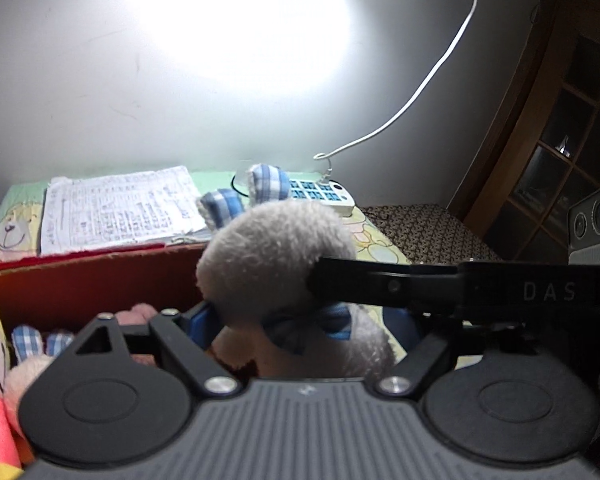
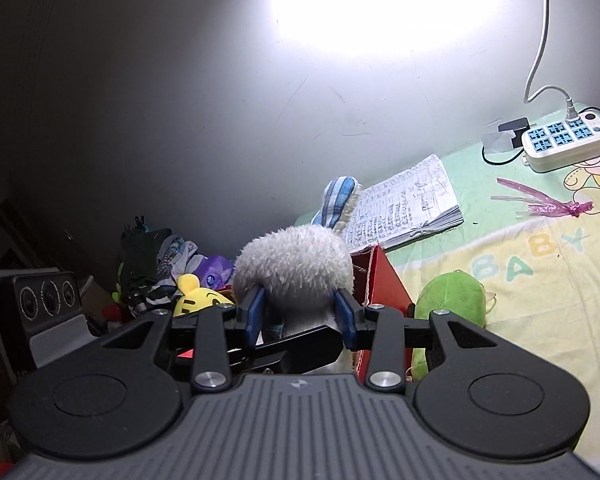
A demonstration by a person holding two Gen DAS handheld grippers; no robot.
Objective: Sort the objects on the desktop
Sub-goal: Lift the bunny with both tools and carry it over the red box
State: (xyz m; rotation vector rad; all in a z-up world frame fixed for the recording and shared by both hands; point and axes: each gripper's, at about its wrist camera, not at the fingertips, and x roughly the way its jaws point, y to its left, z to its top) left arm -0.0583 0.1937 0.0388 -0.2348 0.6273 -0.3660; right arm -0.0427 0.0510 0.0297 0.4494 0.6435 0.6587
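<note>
Right hand-held gripper (image 2: 300,314) is clamped on the plush rabbit (image 2: 296,268), a blue pad pressed into each side of its grey head. The toy is off the bench and hangs at the corner of the red box (image 2: 384,280). Left hand-held gripper (image 1: 302,320) has its jaws spread wide with the rabbit's body between them. The right-side pad stands clear of the fur, and whether the left one touches is hard to call. The right tool's black finger cuts across that view, so it's crowded in there!

Further out, the box's far wall runs just behind the rabbit's head. Beyond the wall a stack of handwritten papers (image 2: 404,204) lies flat. A green plush (image 2: 448,296) sits tight against the box's outer side. Past it the baby-print cloth (image 2: 520,280) gives open room, with only a pink ribbon (image 2: 548,200) and the power strip (image 2: 564,140) near the wall.

The rabbit's face is turned away, and the gripper body covers its lower half. Toys inside the box are cut off at the left edge, including a yellow plush (image 2: 198,296). Lamp glare washes out the wall.
</note>
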